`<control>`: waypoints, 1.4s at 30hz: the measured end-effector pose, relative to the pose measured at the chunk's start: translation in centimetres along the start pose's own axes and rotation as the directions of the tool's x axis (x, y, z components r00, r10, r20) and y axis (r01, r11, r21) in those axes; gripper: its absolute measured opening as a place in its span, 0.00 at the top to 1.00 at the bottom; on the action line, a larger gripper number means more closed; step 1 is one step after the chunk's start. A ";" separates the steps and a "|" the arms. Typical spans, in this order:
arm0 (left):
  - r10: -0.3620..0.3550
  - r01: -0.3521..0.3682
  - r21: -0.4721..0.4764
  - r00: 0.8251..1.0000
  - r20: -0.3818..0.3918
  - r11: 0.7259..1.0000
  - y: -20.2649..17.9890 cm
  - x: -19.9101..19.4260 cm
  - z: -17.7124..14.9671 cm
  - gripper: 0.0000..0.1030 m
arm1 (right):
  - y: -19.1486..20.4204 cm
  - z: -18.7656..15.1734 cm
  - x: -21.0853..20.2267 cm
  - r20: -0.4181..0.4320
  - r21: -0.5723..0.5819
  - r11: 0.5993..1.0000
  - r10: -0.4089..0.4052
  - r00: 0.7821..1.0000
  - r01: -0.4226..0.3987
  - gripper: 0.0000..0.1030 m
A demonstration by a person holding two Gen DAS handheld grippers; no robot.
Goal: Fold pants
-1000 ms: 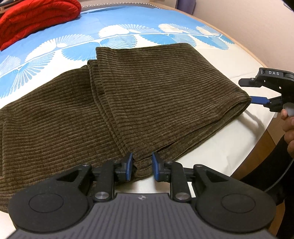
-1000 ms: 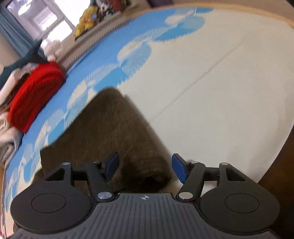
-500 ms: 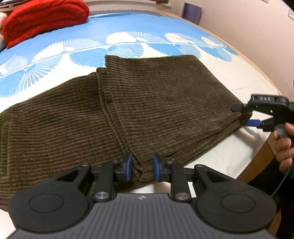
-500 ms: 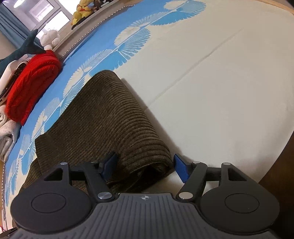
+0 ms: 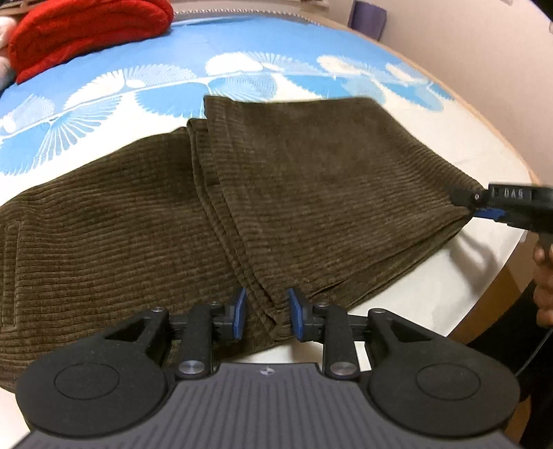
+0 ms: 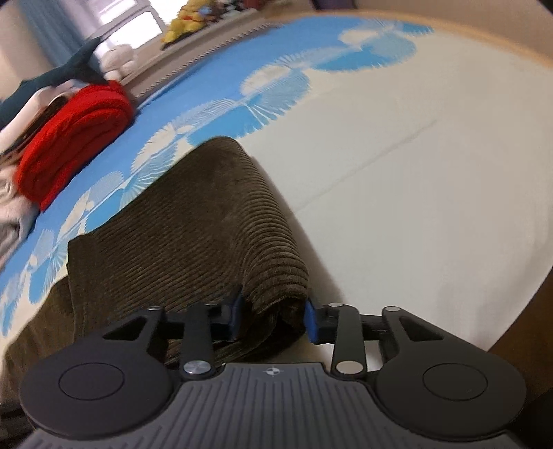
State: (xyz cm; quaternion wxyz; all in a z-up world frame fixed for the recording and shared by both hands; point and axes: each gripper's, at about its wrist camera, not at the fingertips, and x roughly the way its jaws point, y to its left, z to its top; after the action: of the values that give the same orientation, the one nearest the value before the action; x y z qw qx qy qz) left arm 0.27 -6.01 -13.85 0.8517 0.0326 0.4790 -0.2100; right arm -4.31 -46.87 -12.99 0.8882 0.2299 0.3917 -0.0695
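Observation:
Dark olive corduroy pants (image 5: 293, 193) lie on the bed, one half doubled over the other. My left gripper (image 5: 266, 314) has its blue pads on either side of the near hem corner of the upper layer, with small gaps showing. My right gripper (image 6: 273, 316) is closed down on the rolled fold edge of the pants (image 6: 214, 224). It also shows in the left wrist view (image 5: 484, 207) at the pants' right end.
The bedsheet (image 5: 242, 38) is blue and white with fan prints, cream toward the right (image 6: 414, 172). A folded red blanket (image 5: 86, 31) lies at the far left and shows in the right wrist view (image 6: 76, 138). The wooden bed edge (image 5: 484, 311) runs close on the right.
My right gripper moved onto the fold edge and narrowed from wide open to gripping it. My left gripper slid a little further over the hem corner.

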 end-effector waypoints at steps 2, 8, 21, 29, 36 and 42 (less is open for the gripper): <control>0.003 -0.003 -0.028 1.000 -0.001 1.000 0.5 -0.2 0.1 0.70 | 1.4 -0.1 -1.1 0.057 -0.094 0.996 -0.002 0.998 0.007 0.70; -0.017 0.027 -0.094 0.994 0.108 0.995 2.0 -3.1 0.9 0.64 | 7.2 -1.2 -4.9 0.259 -0.413 0.910 0.092 0.962 0.024 0.72; -0.357 0.379 -0.126 0.920 0.164 0.917 2.1 -7.7 11.5 0.18 | 17.8 -7.8 -8.2 0.328 -0.850 0.518 0.377 0.866 0.097 0.73; -0.255 0.259 -0.286 0.966 0.055 0.922 2.1 -1.2 16.4 0.32 | 19.1 -9.7 -9.2 0.236 -0.909 0.416 0.477 0.847 0.020 0.73; -0.091 0.095 -0.199 0.995 0.026 0.975 4.6 -1.9 14.7 0.81 | 18.3 -9.3 -10.0 0.176 -0.908 0.415 0.506 0.845 -0.059 0.64; -0.014 0.035 -0.327 0.998 0.066 0.944 13.6 -5.3 10.9 0.82 | 17.7 -8.3 -12.1 0.033 -0.844 0.428 0.644 0.764 -0.323 0.36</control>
State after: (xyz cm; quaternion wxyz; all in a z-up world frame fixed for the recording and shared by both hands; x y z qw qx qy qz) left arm 11.92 5.26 -5.58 0.8571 -0.1221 0.4808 -0.1387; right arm -12.71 -28.07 -2.84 0.9267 -0.1055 0.1284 0.3369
